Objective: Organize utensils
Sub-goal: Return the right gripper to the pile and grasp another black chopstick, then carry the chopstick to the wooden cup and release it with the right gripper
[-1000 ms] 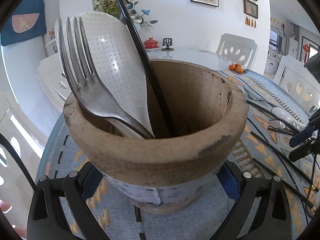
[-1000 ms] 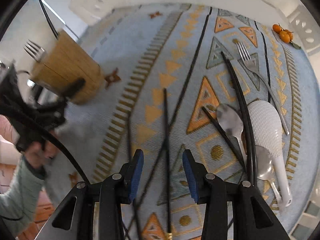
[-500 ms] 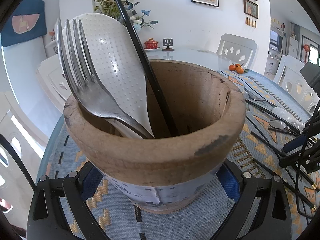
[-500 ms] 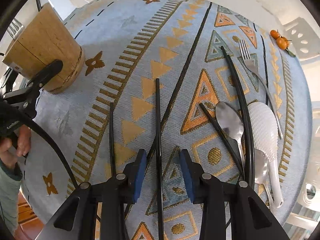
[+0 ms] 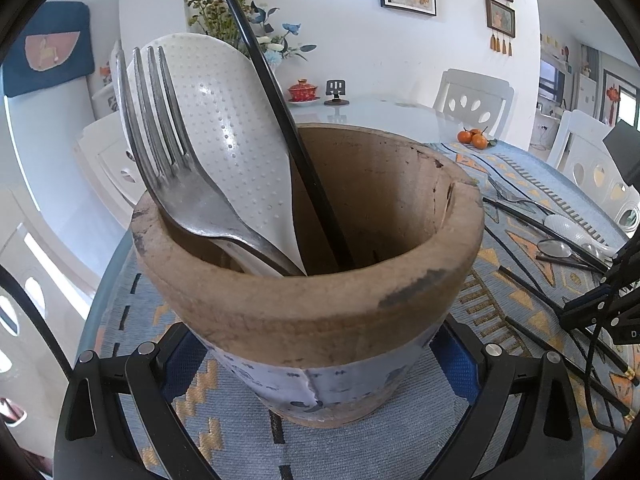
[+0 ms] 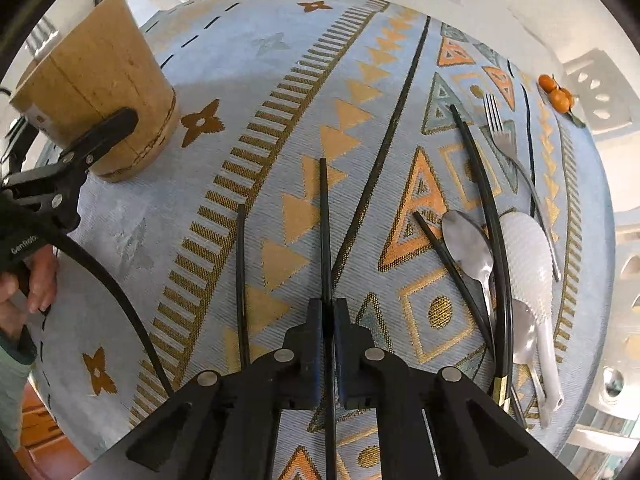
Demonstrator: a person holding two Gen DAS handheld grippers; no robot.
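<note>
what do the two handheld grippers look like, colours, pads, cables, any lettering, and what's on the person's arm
Both the left gripper and the right gripper are matte black frames with round silver screw heads and blue pads lining the jaws. The left one carries pale lettering, only partly readable, on its body, and a black cable curves away from it. The sleeve is pale green.

One wooden cup (image 6: 94,92), six black chopsticks (image 6: 325,232) with one inside the cup, two forks (image 6: 502,136), two white rice paddles (image 6: 526,264), two metal spoons (image 6: 470,240), about three oranges (image 6: 556,92)
</note>
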